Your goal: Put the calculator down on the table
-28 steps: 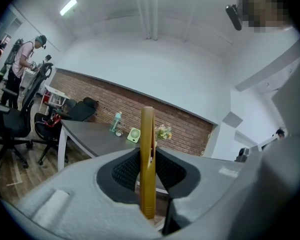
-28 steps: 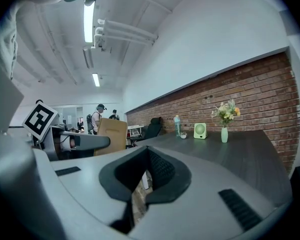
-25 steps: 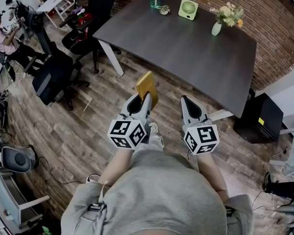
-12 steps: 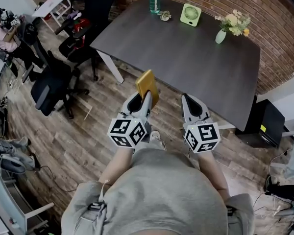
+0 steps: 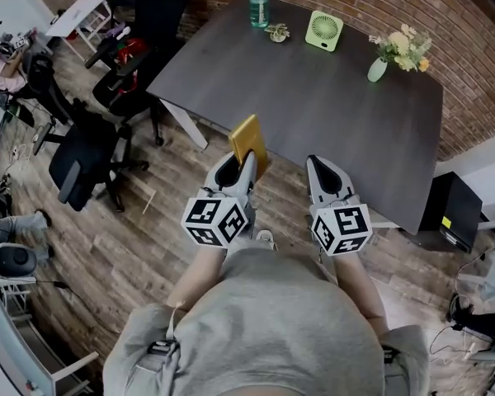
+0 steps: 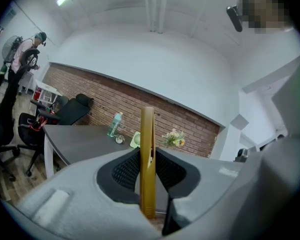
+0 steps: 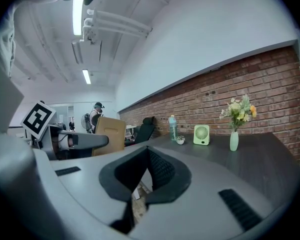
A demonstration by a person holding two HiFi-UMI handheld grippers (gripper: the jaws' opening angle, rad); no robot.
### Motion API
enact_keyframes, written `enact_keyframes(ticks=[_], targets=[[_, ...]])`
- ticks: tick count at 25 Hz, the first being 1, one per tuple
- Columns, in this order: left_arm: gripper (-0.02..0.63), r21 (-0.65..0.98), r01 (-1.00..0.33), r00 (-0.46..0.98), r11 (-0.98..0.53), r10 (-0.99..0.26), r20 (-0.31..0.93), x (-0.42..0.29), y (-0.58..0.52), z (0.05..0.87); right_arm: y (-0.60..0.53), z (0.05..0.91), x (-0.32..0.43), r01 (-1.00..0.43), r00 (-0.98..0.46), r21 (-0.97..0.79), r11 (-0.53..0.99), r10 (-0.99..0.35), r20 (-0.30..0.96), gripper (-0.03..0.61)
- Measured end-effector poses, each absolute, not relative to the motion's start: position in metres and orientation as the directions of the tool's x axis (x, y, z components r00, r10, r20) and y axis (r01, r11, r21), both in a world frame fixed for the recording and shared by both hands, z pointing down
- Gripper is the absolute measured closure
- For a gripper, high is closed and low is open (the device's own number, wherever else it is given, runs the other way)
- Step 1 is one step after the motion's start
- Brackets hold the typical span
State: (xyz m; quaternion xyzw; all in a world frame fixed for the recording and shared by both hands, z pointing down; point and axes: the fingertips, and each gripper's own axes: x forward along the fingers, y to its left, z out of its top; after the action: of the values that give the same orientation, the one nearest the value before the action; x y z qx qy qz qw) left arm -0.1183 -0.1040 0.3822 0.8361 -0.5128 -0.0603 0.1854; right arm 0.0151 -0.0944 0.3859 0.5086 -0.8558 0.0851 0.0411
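Note:
A flat gold-yellow calculator (image 5: 249, 142) stands on edge between the pads of my left gripper (image 5: 246, 163), which is shut on it and held level over the wood floor. In the left gripper view the calculator (image 6: 147, 129) shows edge-on, upright in the left gripper (image 6: 148, 156). My right gripper (image 5: 314, 162) is beside it, shut and empty; its jaws meet at the tip in the right gripper (image 7: 147, 151) view, where the calculator (image 7: 109, 134) shows at left. The dark grey table (image 5: 313, 97) lies just ahead of both grippers.
At the table's far edge stand a green water bottle (image 5: 258, 1), a small plant (image 5: 276, 31), a green fan (image 5: 322, 30) and a vase of flowers (image 5: 388, 52). Black office chairs (image 5: 87, 143) sit at left. A black box (image 5: 450, 213) sits at right by the brick wall.
Both grippers and the person have moved forward toward the table, which now sits nearer and lower in the head view. The grip on the calculator is unchanged.

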Motion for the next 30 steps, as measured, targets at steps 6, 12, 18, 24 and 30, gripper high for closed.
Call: enact_keyframes(ticks=[6,12,18,24,30], targets=[[0.525,0.375,-0.830,0.476,-0.413,-0.875,0.092,-0.125,-0.133,0.386,-0.120,0.391,0.009,-0.883,-0.469,-0.101,0.458,-0.867,0.168,0.575],[0.525,0.386,-0.825,0.480,-0.413,-0.872,0.094,-0.131,-0.154,0.390,-0.140,0.394,0.002,-0.885,-0.466,-0.098,0.455,-0.867,0.179,0.575],[0.525,0.394,-0.822,0.483,-0.411,-0.870,0.101,-0.135,-0.170,0.394,-0.153,0.400,-0.002,-0.887,-0.461,-0.101,0.450,-0.866,0.192,0.575],[0.525,0.397,-0.819,0.492,-0.414,-0.863,0.114,-0.130,-0.184,0.399,-0.160,0.404,0.006,-0.896,-0.443,-0.109,0.430,-0.874,0.199,0.577],[0.525,0.406,-0.814,0.503,-0.416,-0.854,0.134,-0.115,-0.199,0.409,-0.169,0.415,0.018,-0.902,-0.431,-0.120,0.414,-0.875,0.221,0.575]])
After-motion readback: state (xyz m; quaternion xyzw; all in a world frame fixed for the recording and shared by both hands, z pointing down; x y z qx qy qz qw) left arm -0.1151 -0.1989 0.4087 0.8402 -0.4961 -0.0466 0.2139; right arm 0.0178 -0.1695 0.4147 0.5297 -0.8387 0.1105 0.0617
